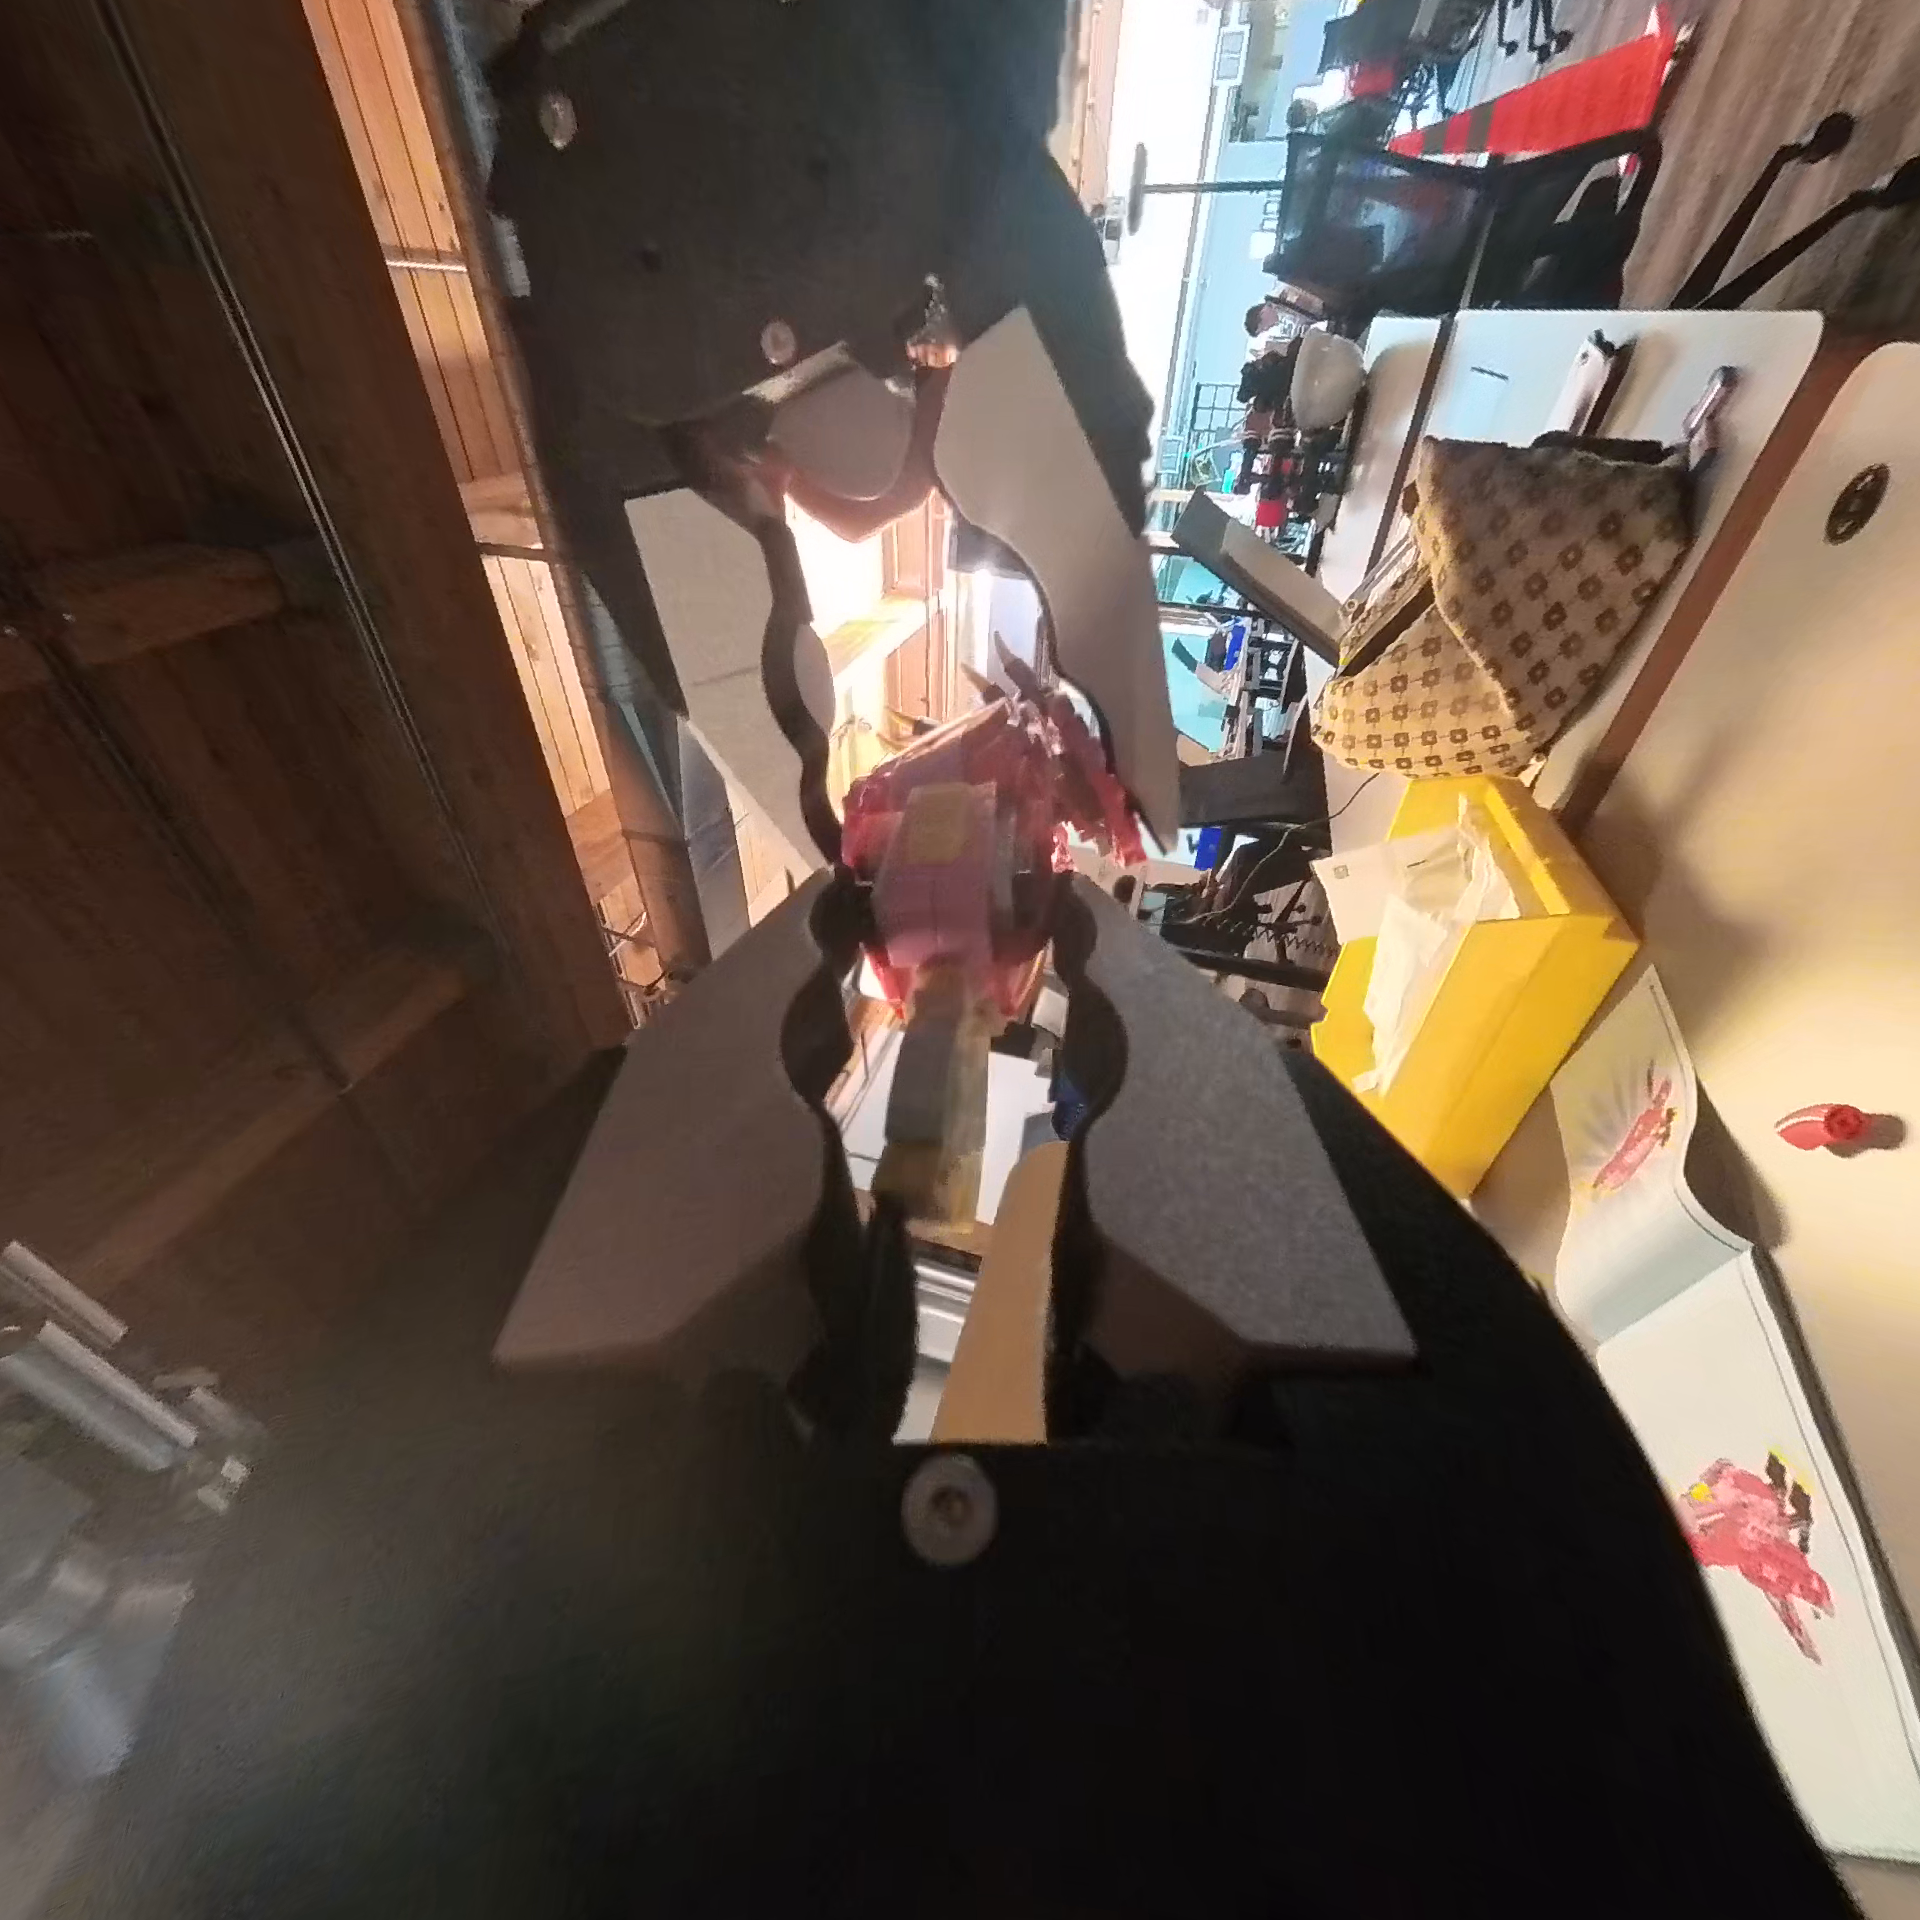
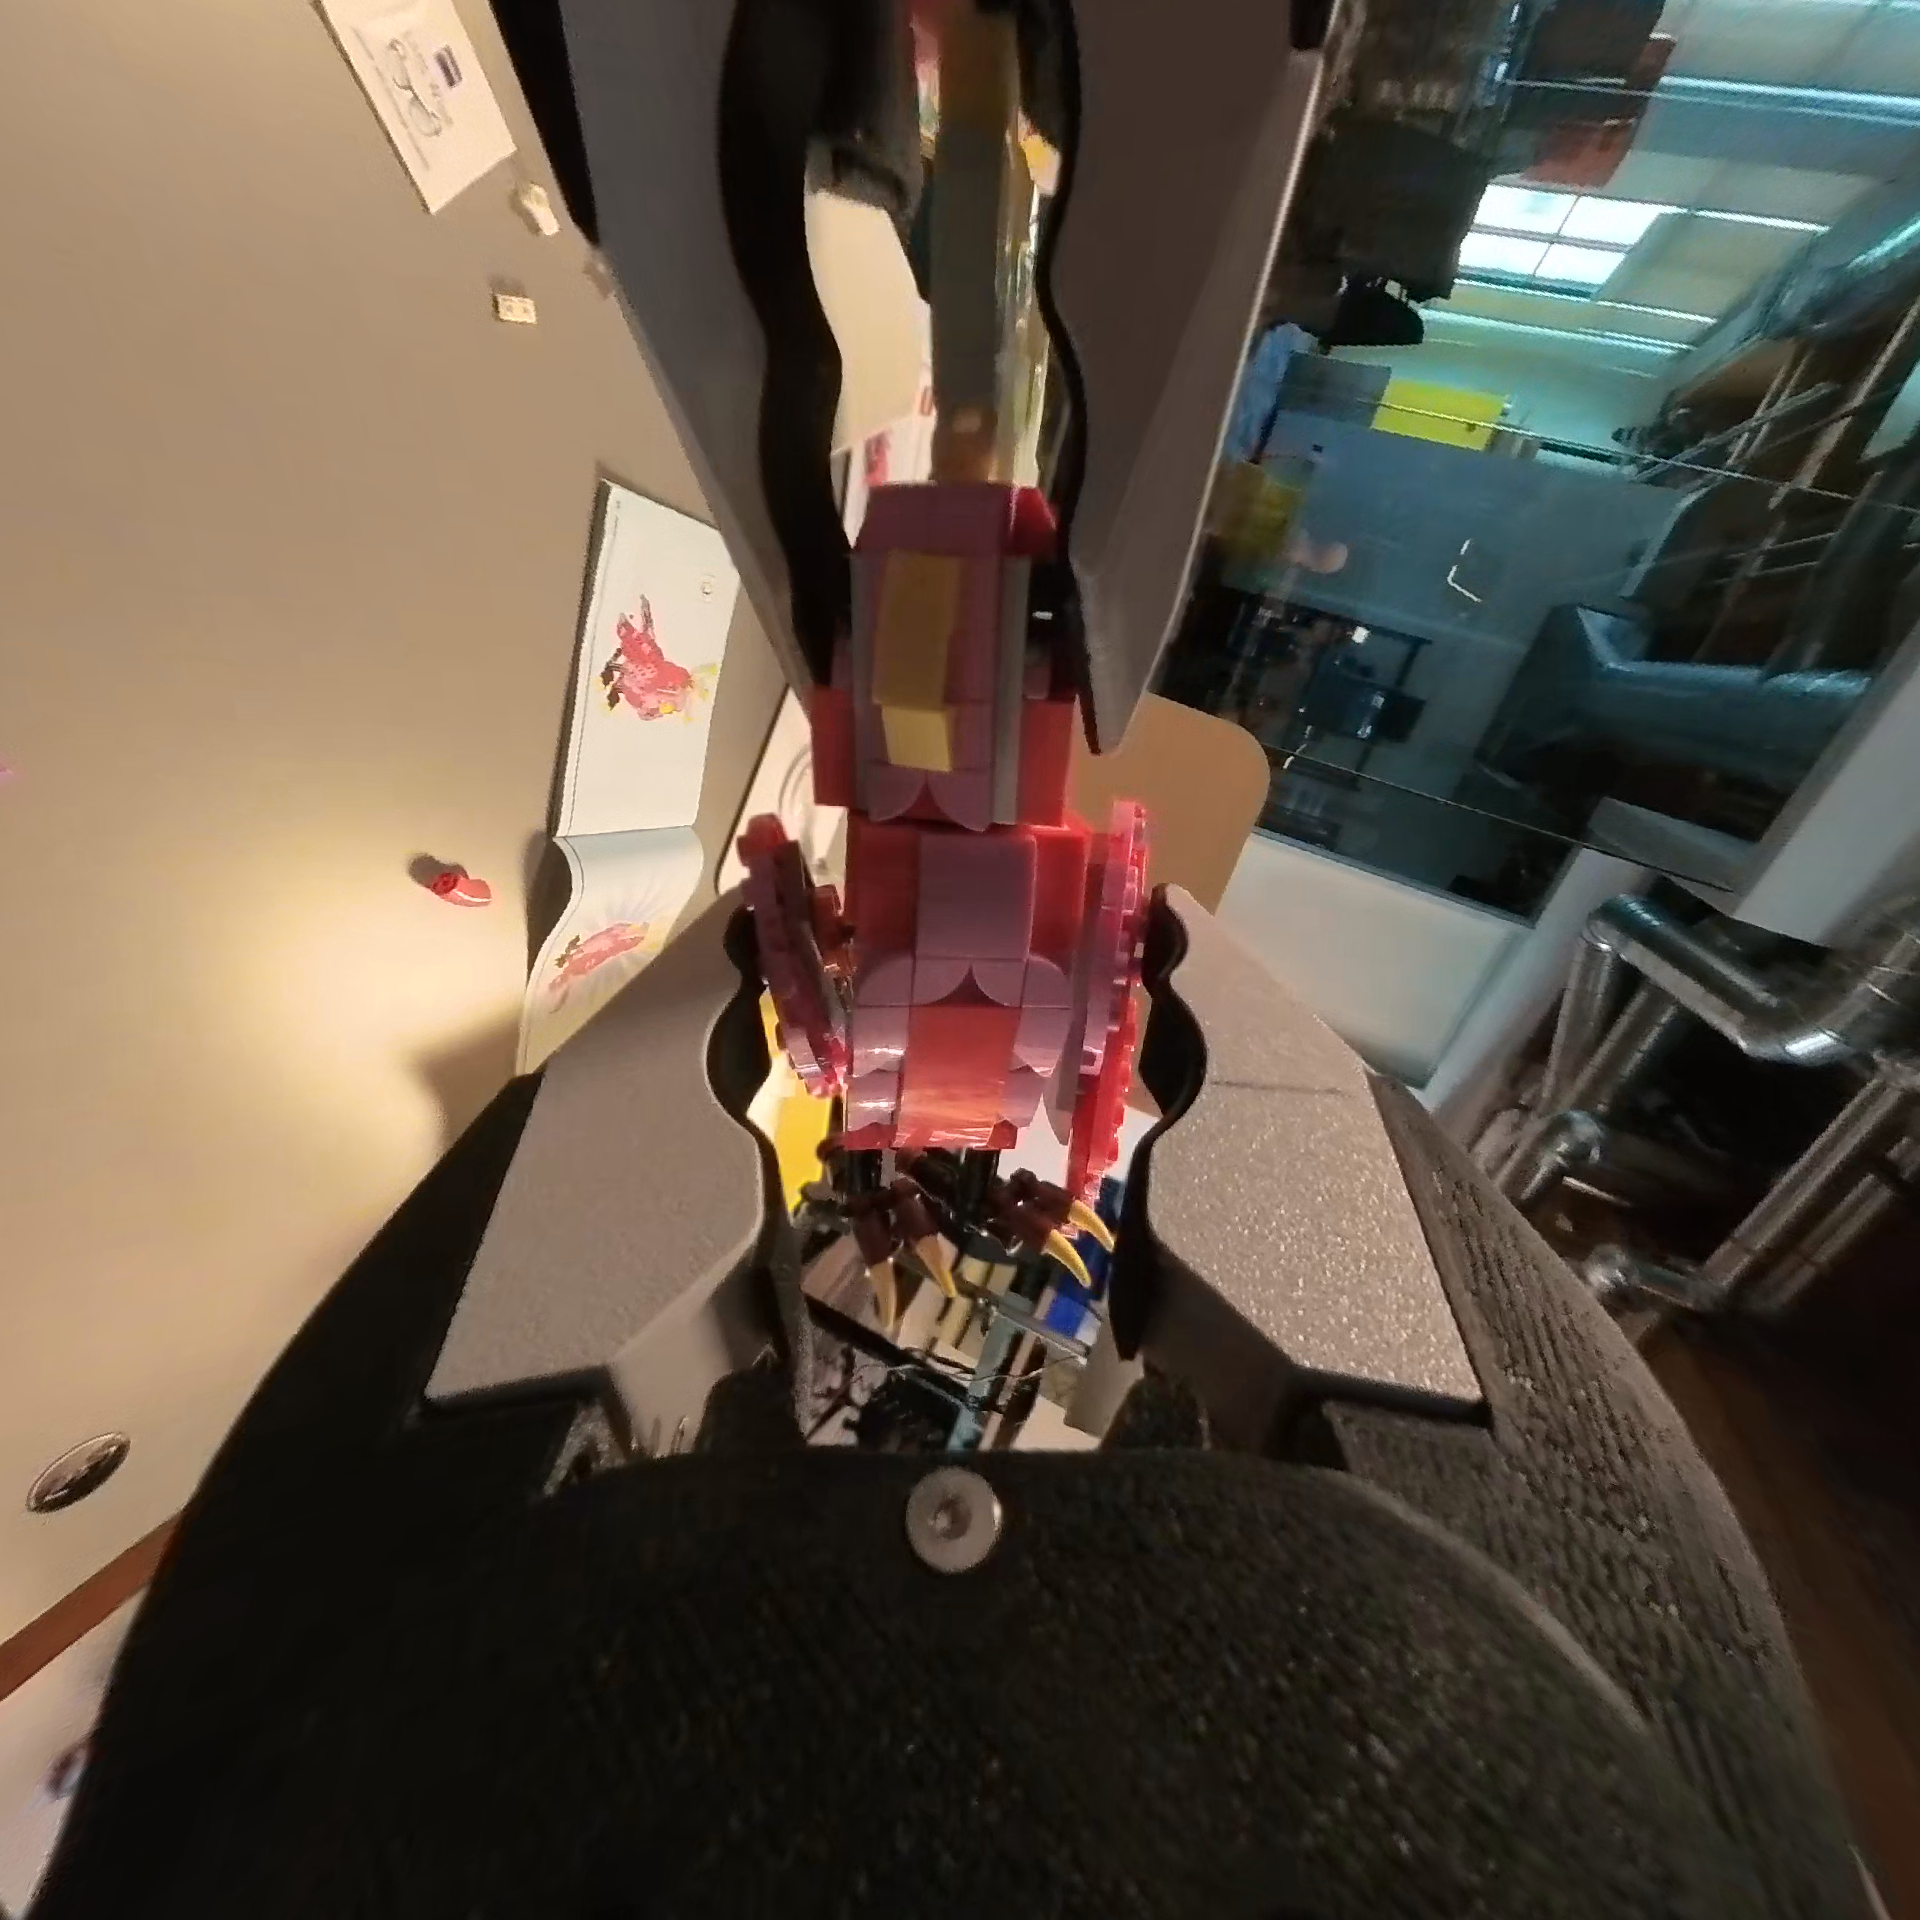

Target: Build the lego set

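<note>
Brick-built red and pink bird model point(image 2: 956, 935) hangs in the air between both grippers. Left gripper point(image 1: 951, 914) clamps its upper block; right gripper point(image 2: 951, 997) presses on its wings. Below, near the table point(image 2: 260, 623) edge, lie an open booklet point(image 2: 634, 748) and a loose red piece point(image 2: 452, 885).

Red-pink brick bird point(image 2: 951, 935), airborne, gripper-held

Brick model point(image 2: 940, 831): red and pink, with a yellow patch, grey strips and yellow claws
Box point(image 1: 1475, 997): bright yellow
Bag point(image 1: 1507, 613): tan with a repeating dark square pattern
Booklet point(image 2: 644, 665): white pages with pink-red pictures
Loose piece point(image 2: 457, 885): red
Gripper fingers point(image 2: 1299, 1195): grey, black-edged
</note>
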